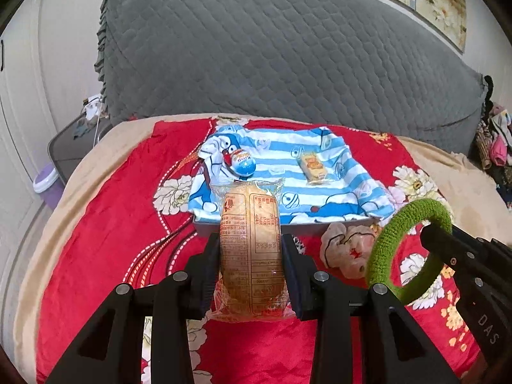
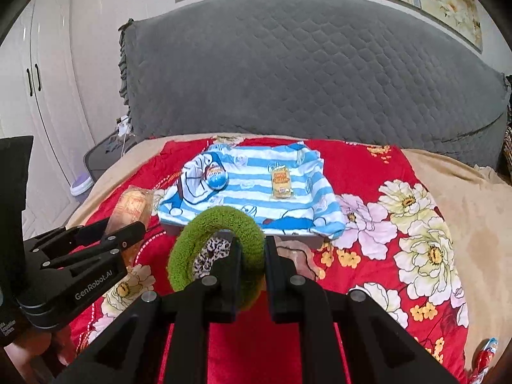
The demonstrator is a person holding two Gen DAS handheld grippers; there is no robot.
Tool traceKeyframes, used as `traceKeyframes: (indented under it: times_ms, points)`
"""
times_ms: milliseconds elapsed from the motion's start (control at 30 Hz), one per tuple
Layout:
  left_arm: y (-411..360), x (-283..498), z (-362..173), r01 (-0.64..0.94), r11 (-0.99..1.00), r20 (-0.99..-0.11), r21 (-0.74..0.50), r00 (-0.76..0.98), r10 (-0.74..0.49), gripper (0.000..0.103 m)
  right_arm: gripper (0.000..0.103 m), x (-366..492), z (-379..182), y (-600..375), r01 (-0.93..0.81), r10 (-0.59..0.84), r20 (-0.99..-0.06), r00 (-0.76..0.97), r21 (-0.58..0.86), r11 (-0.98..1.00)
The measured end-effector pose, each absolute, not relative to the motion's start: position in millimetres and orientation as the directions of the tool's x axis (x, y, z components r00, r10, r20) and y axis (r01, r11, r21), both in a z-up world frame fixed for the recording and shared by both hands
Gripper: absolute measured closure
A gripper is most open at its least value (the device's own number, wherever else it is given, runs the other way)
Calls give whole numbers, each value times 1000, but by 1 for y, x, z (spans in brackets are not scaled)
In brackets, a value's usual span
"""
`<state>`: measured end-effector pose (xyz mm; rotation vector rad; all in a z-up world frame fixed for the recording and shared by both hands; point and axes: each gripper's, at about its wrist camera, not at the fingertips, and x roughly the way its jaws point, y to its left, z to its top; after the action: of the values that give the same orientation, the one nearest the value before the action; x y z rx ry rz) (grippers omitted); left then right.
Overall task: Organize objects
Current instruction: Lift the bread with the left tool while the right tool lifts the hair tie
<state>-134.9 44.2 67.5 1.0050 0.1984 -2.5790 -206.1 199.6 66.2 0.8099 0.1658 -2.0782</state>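
My left gripper (image 1: 250, 246) is shut on a wrapped bread roll (image 1: 251, 243) in clear plastic, held above the red blanket. The roll (image 2: 132, 206) shows at the left of the right wrist view, in the left gripper (image 2: 128, 224). My right gripper (image 2: 252, 246) is shut on a green knitted ring (image 2: 192, 240), also seen as the ring (image 1: 412, 246) at the right of the left wrist view. Ahead lies a box (image 1: 304, 225) covered by a blue-and-white striped shirt (image 1: 288, 185). On the shirt rest a toy egg (image 1: 244, 161) and a small yellow packet (image 1: 313, 168).
A red flowered blanket (image 1: 112, 224) covers the bed, with a grey quilted headboard (image 1: 272, 64) behind. A pinkish scrunchie (image 1: 347, 249) and a leopard-print scrunchie (image 2: 212, 251) lie in front of the box. A red wrapped item (image 2: 486, 356) sits at the bed's near right.
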Motion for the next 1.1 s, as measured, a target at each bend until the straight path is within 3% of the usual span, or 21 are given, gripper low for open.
traceKeyframes:
  times_ms: [600, 1100]
  points:
    - [55, -151, 92, 355, -935, -625, 21, -725, -290, 65, 90, -219, 89, 201, 764, -722, -529, -447, 194, -615]
    - [54, -176, 97, 390, -919, -621, 62, -706, -342, 65, 90, -245, 95, 190, 760, -710, -521, -474, 165, -629]
